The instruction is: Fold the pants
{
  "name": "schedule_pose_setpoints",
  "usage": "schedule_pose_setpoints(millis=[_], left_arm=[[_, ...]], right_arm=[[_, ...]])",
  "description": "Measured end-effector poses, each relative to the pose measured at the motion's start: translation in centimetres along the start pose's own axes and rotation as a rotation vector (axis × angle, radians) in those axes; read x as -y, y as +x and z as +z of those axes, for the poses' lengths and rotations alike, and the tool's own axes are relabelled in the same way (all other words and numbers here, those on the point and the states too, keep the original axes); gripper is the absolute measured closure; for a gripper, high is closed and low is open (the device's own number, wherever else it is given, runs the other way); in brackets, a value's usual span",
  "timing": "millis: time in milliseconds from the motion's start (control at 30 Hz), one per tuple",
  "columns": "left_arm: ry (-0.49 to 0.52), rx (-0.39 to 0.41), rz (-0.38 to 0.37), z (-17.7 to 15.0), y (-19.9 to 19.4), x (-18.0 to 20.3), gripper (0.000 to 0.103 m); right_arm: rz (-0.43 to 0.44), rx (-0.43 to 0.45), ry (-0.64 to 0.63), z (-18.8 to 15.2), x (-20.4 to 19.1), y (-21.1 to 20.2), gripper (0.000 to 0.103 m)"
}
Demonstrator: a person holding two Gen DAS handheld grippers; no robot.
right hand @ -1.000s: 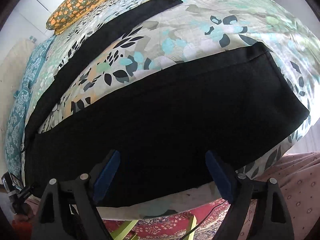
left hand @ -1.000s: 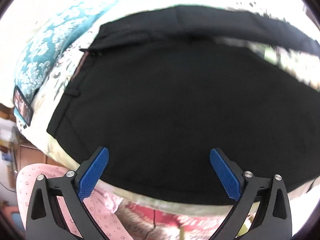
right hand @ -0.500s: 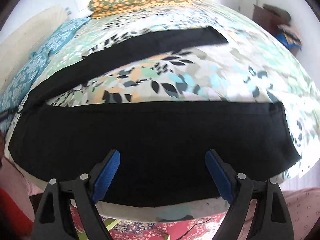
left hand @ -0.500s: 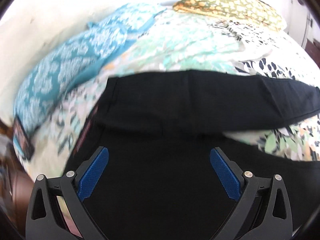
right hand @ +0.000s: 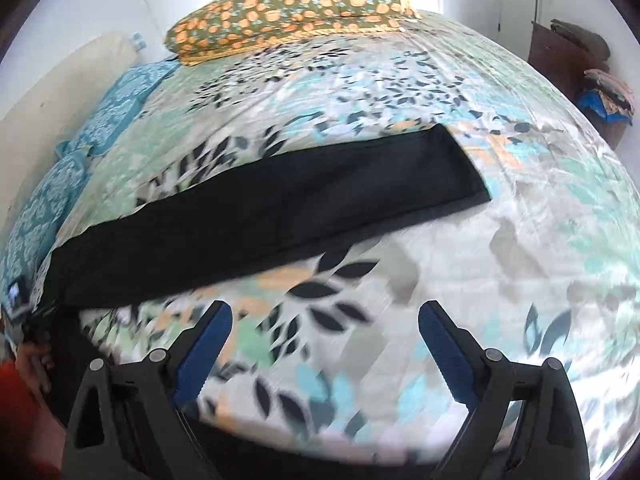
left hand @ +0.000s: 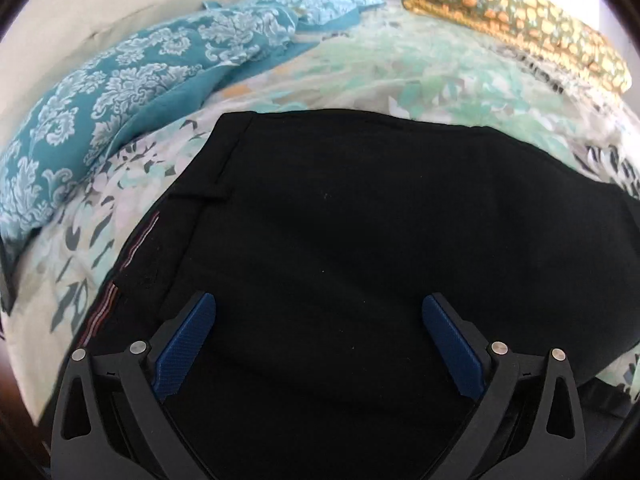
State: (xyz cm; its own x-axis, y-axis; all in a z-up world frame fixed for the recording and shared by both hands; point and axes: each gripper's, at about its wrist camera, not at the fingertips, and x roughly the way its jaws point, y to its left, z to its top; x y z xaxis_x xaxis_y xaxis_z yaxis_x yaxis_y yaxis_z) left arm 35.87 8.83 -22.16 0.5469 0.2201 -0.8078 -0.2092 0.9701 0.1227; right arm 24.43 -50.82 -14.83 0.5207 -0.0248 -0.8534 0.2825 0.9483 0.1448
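Black pants lie spread flat on a bed with a floral sheet. The waistband end with a striped inner lining is at the left in the left wrist view. My left gripper is open and empty, hovering over the seat of the pants. In the right wrist view the far leg stretches across the bed, its hem at the right. My right gripper is open and empty above bare sheet between the legs. The near leg is mostly hidden below the frame.
A teal patterned blanket lies along the wall at the left. An orange-flowered pillow sits at the head of the bed. The floral sheet stretches to the right. A dark cabinet with piled clothes stands at the far right.
Both grippers have moved forward over the bed and stayed open. The left now sits over the pants' seat; the right has passed the near leg and looks at the far leg.
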Motion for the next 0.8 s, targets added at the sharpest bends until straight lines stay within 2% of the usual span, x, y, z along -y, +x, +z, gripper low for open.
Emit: schedule_pose_setpoints(millis=[133, 233, 333, 467, 500, 533, 567, 600, 667, 733, 800], left_arm=[[0.009, 0.015, 0.019, 0.0, 0.2, 0.3, 0.000], [0.006, 0.030, 0.023, -0.1, 0.3, 0.4, 0.001], [0.003, 0.035, 0.025, 0.0, 0.5, 0.3, 0.001], [0.005, 0.043, 0.035, -0.2, 0.6, 0.6, 0.001], [0.006, 0.044, 0.038, -0.2, 0.7, 0.6, 0.001], [0.007, 0.046, 0.040, -0.2, 0.7, 0.7, 0.001], [0.007, 0.047, 0.042, -0.2, 0.7, 0.7, 0.001], [0.007, 0.047, 0.043, -0.3, 0.6, 0.8, 0.001], [0.008, 0.047, 0.045, -0.2, 0.7, 0.8, 0.001], [0.009, 0.046, 0.047, -0.2, 0.7, 0.8, 0.001], [0.009, 0.046, 0.048, -0.2, 0.7, 0.8, 0.001]], right_arm=[[-0.081, -0.049, 0.062, 8.1, 5.6, 5.3, 0.009], [-0.074, -0.114, 0.143, 12.4, 8.9, 9.0, 0.009], [-0.100, -0.130, 0.153, 14.8, 9.7, 11.6, 0.009], [-0.138, -0.161, 0.147, 15.5, 10.2, 15.0, 0.010], [-0.137, -0.163, 0.145, 15.5, 10.4, 15.5, 0.019], [-0.120, -0.157, 0.148, 15.4, 10.4, 15.7, 0.054], [-0.091, -0.123, 0.153, 15.2, 10.3, 15.3, 0.077], [-0.100, -0.077, 0.136, 15.1, 9.8, 14.4, 0.088], [-0.109, 0.002, 0.046, 14.5, 7.7, 12.0, 0.090], [-0.059, 0.081, -0.058, 13.0, 5.3, 8.0, 0.092], [0.003, 0.153, -0.148, 10.2, 3.0, 2.7, 0.093]])
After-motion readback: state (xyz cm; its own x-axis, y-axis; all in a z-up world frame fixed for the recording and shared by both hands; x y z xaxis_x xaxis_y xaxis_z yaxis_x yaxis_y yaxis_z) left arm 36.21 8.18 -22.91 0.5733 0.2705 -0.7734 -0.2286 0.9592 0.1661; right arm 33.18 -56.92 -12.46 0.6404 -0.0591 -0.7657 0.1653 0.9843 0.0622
